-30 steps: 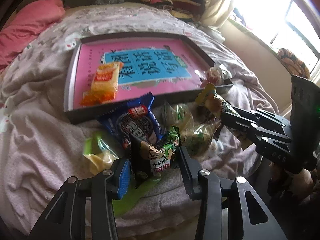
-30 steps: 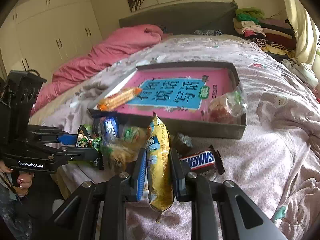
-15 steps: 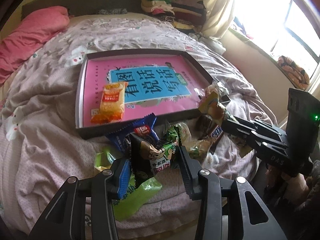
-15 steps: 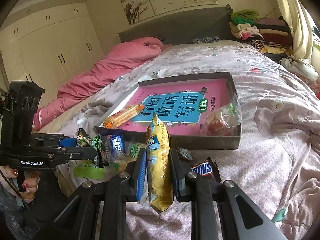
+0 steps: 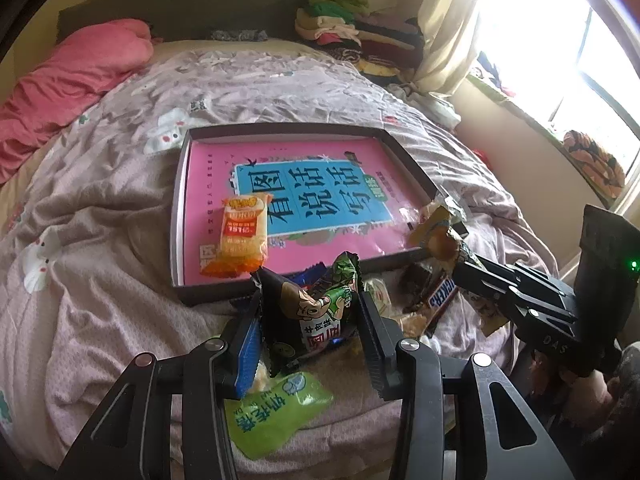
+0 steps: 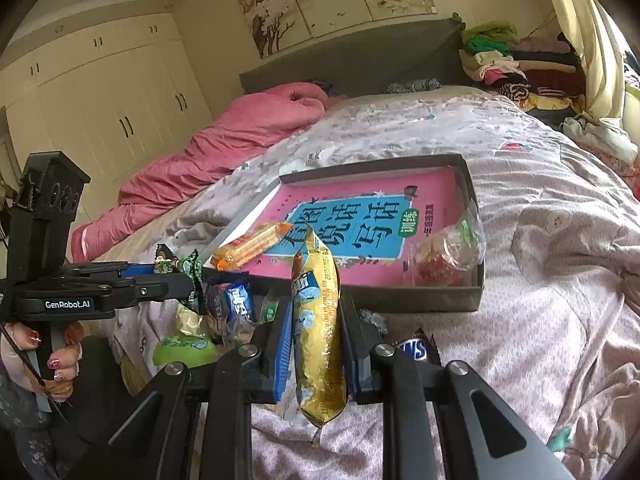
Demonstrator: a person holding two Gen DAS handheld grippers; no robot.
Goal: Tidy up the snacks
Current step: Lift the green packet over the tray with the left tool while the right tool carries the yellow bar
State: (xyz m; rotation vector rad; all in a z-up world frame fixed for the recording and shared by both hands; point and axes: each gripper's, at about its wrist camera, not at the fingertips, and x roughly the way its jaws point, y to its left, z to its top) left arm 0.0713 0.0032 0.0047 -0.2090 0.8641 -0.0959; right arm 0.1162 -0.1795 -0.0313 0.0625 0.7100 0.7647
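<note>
My left gripper [image 5: 310,312] is shut on a black-and-green snack packet [image 5: 316,308], held above the bed near the front edge of a dark tray [image 5: 180,216] lined with a pink book. My right gripper [image 6: 314,320] is shut on a gold-and-blue snack bag [image 6: 318,320], held upright in front of the same tray [image 6: 440,300]. An orange cracker pack [image 5: 242,240] lies in the tray's near left corner. A clear bag of red sweets [image 6: 444,256] rests in its near right corner. The right gripper also shows in the left wrist view [image 5: 452,252].
Loose snacks lie on the bed before the tray: a green pouch [image 5: 272,412], a Snickers bar [image 5: 438,300], a blue cookie pack [image 6: 234,304]. A pink duvet [image 5: 60,80] lies far left, folded clothes [image 5: 360,36] at the headboard, a window at right.
Both grippers have risen with their packets and drawn back from the snack pile, so the tray sits lower and farther in both views.
</note>
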